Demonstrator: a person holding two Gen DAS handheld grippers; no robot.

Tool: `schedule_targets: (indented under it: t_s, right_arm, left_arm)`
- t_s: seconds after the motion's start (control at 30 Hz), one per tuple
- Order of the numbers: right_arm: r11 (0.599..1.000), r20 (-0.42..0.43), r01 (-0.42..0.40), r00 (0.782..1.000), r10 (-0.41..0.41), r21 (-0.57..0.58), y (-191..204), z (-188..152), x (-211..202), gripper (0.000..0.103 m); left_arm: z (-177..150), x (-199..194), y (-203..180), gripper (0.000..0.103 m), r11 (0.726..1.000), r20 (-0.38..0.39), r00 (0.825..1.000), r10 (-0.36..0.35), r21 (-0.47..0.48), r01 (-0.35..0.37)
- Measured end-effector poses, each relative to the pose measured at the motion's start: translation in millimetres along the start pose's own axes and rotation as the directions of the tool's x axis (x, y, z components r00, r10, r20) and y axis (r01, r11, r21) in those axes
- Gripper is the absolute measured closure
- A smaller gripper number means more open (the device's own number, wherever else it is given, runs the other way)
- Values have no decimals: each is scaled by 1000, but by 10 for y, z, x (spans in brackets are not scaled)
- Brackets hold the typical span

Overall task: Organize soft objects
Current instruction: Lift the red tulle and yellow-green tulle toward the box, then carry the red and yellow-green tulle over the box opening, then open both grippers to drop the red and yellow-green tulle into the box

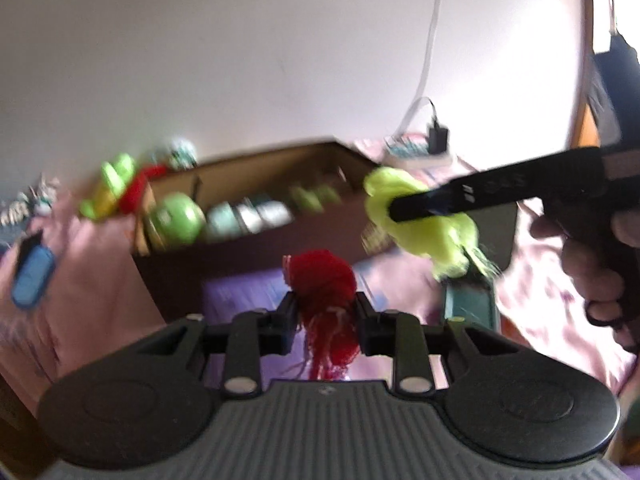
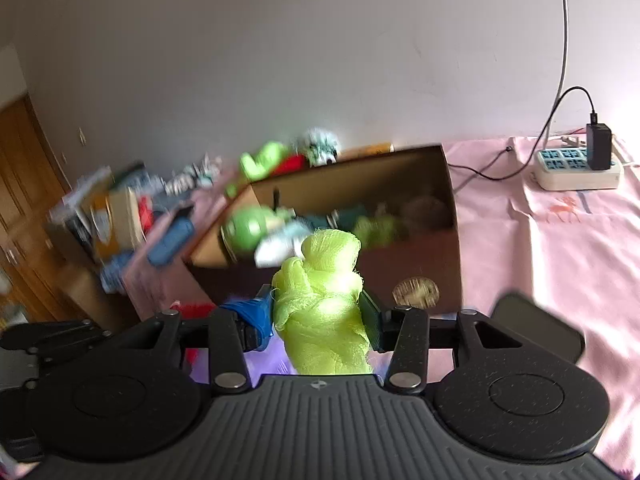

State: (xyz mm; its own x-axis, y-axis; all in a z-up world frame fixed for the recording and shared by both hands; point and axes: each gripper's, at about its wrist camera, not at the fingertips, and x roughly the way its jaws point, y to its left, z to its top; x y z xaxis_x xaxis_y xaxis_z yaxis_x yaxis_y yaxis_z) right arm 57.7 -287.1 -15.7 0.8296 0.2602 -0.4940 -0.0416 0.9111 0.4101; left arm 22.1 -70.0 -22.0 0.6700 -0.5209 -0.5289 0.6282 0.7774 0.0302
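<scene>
My left gripper [image 1: 326, 308] is shut on a red yarn bundle [image 1: 322, 280] whose loose strands hang down between the fingers. My right gripper [image 2: 318, 304] is shut on a knotted lime-green cloth [image 2: 320, 280]. The left wrist view shows that green cloth [image 1: 424, 216] raised to the right, pinched by the right gripper's black fingers [image 1: 424, 206], with a hand [image 1: 596, 264] on its handle. Both bundles hang in front of an open cardboard box [image 2: 448, 184] that holds a green round toy [image 2: 248, 226] and several teal, white and green soft things. Something blue [image 2: 256, 312] shows beside the right gripper's left finger.
The box stands on a pink cloth [image 2: 560, 248]. A white power strip [image 2: 576, 172] with a black charger and cables lies at the back right. A dark flat object [image 2: 536, 328] lies near the right. Green and red toys [image 1: 120, 184], a blue case [image 1: 32, 280] and clutter [image 2: 112, 208] sit left of the box.
</scene>
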Motion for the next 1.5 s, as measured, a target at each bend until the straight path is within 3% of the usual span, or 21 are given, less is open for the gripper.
schedule_targets:
  t_s: [0.27,0.47,0.63,0.67,0.8,0.9,1.03,1.3,1.5]
  right_arm:
    - [993,45,-7,999,1,120,-143,471,345,73]
    - [964,26,-31,999,25,266,-344,582,739,72]
    - [951,13,-20,1000,17,310,-415,597,1078,69]
    - [952,4,-16,1000,16,307,-424,603,1138,69]
    - [960,-32,40,999,-32,278,-423,575,1330,68]
    - [961,-37,57,998,-49,269,-451,564,1355,68]
    - [944,42,-82,996,73,321,-513,595,1204,67]
    - [967,123,-61,992,31,247,-275,611,737,67]
    - [987,155,34,986,-59,160,-60,470,451,67]
  left_arm:
    - [734,322,445,74,996,96,995,36,-87,-28]
    - [1043,879,672,73,988,73,994,78,-139,-68]
    - [1097,1361,788,72,983,16,997,77,-167,-73]
    - [1089,1435,798,70,983,6,997,77,-166,-75]
    - [1044,1727,871,48,979,-34,996,77,-187,-82]
    - [1020,1811,901,43,977,-54,996,75,-197,-84]
    - [1000,1781,916,40,976,-61,995,82,-197,-93]
    - [1020,1414,862,40,965,-48,985,166,-197,-173]
    - [983,1075,712,38,954,-55,969,239,-175,-245]
